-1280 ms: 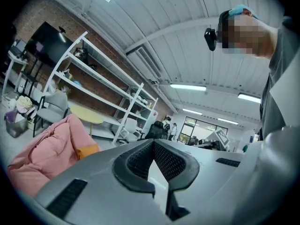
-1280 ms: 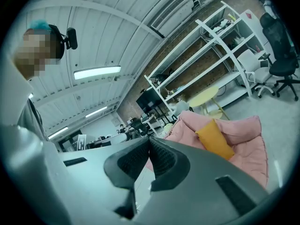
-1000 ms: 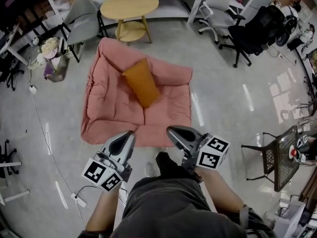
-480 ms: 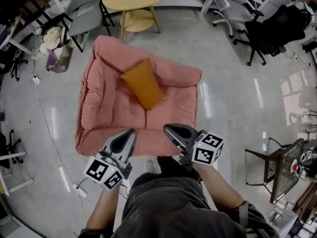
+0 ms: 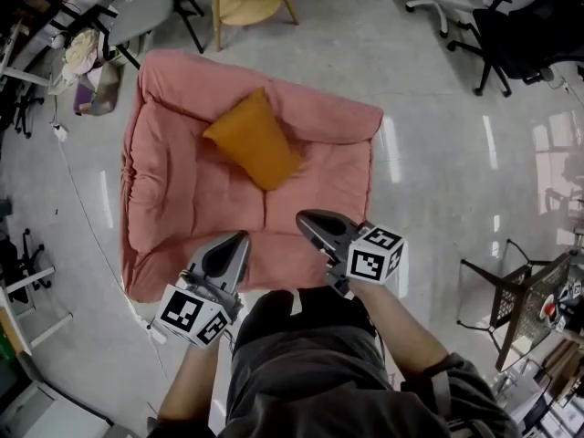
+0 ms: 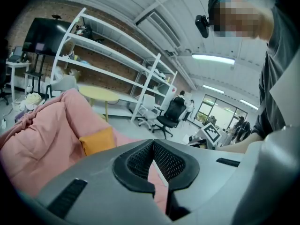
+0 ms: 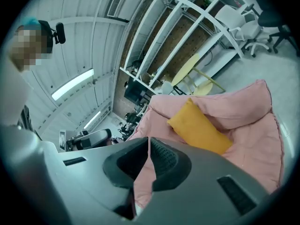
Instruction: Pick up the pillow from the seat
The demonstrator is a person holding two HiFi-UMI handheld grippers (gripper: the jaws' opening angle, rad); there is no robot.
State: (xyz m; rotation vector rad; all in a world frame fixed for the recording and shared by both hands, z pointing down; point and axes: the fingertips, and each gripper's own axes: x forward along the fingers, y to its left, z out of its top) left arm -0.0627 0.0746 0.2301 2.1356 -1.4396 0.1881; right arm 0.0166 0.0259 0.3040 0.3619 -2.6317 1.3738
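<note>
- The pillow (image 5: pixel 254 140) is an orange-yellow rectangular cushion. It lies on the pink padded seat (image 5: pixel 173 190), set at a slant. Its upper end leans against the backrest and its lower corner points toward the seam down the middle of the seat cushion.
- The left tongs (image 5: pixel 239 237) hang over the front part of the seat, well apart from the pillow. Their jaws meet tip to tip and hold nothing; only pink fabric shows through the gap behind the tips.
- The right tongs (image 5: pixel 306 217) are also over the seat's front edge. They sit somewhat nearer the pillow's lower corner but clear of it. Their jaws are closed as well, with nothing gripped.
- Judging by its plump, slightly creased shape, the pillow is probably light and soft and will give under pressure. The woven-looking cover should offer decent friction, and nothing about it seems fragile.
- The plump middle is likely too thick for the jaws, and the filling could squeeze out of the grip.
- A seam edge or a corner is thinner, so the pads could bite into doubled fabric there.
- The lower corner and the two long side edges face the tongs and look the easiest to reach.
- Held by one corner, the pillow would probably sag and swing. Taking opposite edges with both tongs should keep it steadier.
- Both tongs would need to open before any grasp.
- One risk is that the seat's loose, quilted cover gets pinched along with the pillow.
</note>
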